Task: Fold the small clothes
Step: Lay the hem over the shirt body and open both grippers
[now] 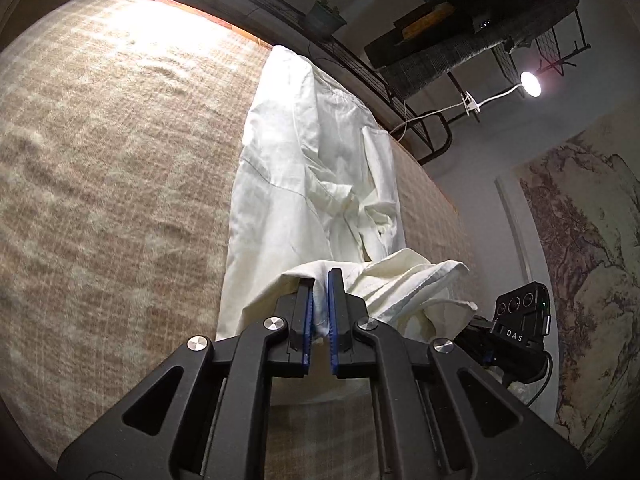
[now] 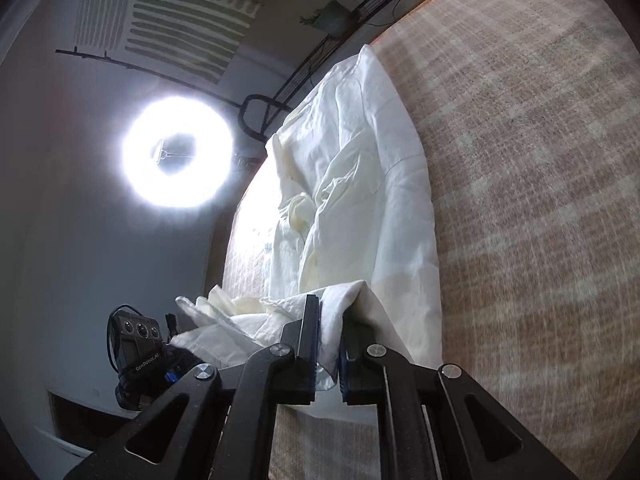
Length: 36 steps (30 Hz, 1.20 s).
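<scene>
- The white garment (image 1: 312,168) lies stretched along the checked cloth of the desk (image 1: 120,200), its far end near the back edge and its near end lifted. That lie suits a lengthwise fold.
- The left tongs (image 1: 320,304) are clamped on the near hem, with a fold of white cloth pinched between the blue pads; the grip sits at one corner so the edge stays taut.
- The right tongs (image 2: 328,336) are likewise clamped on the garment (image 2: 352,184), at the opposite corner of the same hem (each view shows the other tool's camera just beside it).
- With both corners held level and close together, the hem hangs as one straight line, which, I judge, lets it be carried over the body of the garment without twisting.
- The middle is still rumpled, so the fold may land uneven unless the cloth is drawn tight first.
</scene>
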### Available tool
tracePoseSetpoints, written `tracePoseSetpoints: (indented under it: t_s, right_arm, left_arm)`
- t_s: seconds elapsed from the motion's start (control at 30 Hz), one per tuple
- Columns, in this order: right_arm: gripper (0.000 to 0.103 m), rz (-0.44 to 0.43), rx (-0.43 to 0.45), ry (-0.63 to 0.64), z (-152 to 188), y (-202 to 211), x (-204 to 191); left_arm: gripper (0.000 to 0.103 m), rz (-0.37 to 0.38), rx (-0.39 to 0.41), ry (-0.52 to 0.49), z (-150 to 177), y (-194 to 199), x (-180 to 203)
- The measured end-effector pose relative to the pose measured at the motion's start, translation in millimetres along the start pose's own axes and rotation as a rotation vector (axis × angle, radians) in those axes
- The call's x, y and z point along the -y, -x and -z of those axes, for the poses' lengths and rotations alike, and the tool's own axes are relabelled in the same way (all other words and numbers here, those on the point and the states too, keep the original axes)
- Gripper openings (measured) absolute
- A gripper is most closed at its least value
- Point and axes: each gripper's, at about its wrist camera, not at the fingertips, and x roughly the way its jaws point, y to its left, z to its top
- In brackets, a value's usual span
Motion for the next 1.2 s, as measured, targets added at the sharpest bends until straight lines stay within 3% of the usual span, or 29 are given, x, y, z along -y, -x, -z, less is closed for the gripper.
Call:
tracePoseSetpoints:
  t_s: [0.03,0.07,0.13,0.17,0.33,0.5,0.63,0.77,0.8,0.87,1.03,1.1,1.17,1.2]
  right_arm:
    - [0.012,0.001,-0.001,0.001,-2.0,-1.1,-0.1]
    - [0.022,0.008,-0.002,0.003,-2.8,-0.9,-0.5]
    - [0.035,0.036,0.005,0.017,-4.8,1.8,-2.7]
    - [0.042,0.045,0.012,0.027,-6.8,3.1,-3.6]
    - [0.042,0.117,0.036,0.099,-9.4,12.4,-10.2]
    - [0.04,0.23,-0.007,0.159,-2.2,2.7,-6.6]
    - [0.039,0.24,-0.027,0.157,0.1,-3.9,-1.0]
    - [0.03,0.252,-0.031,0.175,-0.2,-8.3,-1.1]
    - [0.028,0.246,-0.032,0.174,-0.5,-8.6,-0.5]
    - [0.021,0.235,-0.033,0.169,-1.9,-9.7,0.7]
    - [0.016,0.207,-0.026,0.167,-1.4,-4.1,2.5]
    - [0.021,0.212,-0.024,0.191,-0.5,-2.4,-1.3]
    - [0.034,0.234,-0.027,0.217,0.8,0.3,-5.4]
    - [0.036,0.242,-0.024,0.232,1.1,0.6,-8.1]
  left_arm:
    - [0.013,-0.011,-0.002,0.002,-3.2,-1.3,-1.1]
    - [0.025,-0.021,0.001,0.006,-6.6,-2.2,-2.2]
    - [0.039,-0.02,0.026,0.011,-11.2,1.4,-3.5]
    - [0.042,-0.022,0.045,0.01,-14.6,5.5,-3.6]
    - [0.042,-0.054,0.07,-0.022,-17.3,16.1,-6.4]
    - [0.042,-0.092,0.005,-0.035,-3.5,3.7,-17.6]
    - [0.042,-0.093,-0.045,-0.023,3.6,-11.6,-24.3]
    - [0.041,-0.089,-0.064,-0.066,7.2,-22.0,-16.0]
    - [0.037,-0.09,-0.068,-0.09,8.1,-24.1,-12.7]
    - [0.011,-0.1,-0.073,-0.112,9.3,-26.5,-9.4]
    - [0.011,-0.128,-0.02,-0.077,7.6,-16.1,-17.9]
    - [0.022,-0.153,-0.011,-0.05,5.3,-12.0,-22.7]
    - [0.047,-0.154,0.011,-0.029,3.3,-7.2,-27.1]
    - [0.049,-0.156,0.02,-0.028,2.6,-6.3,-28.0]
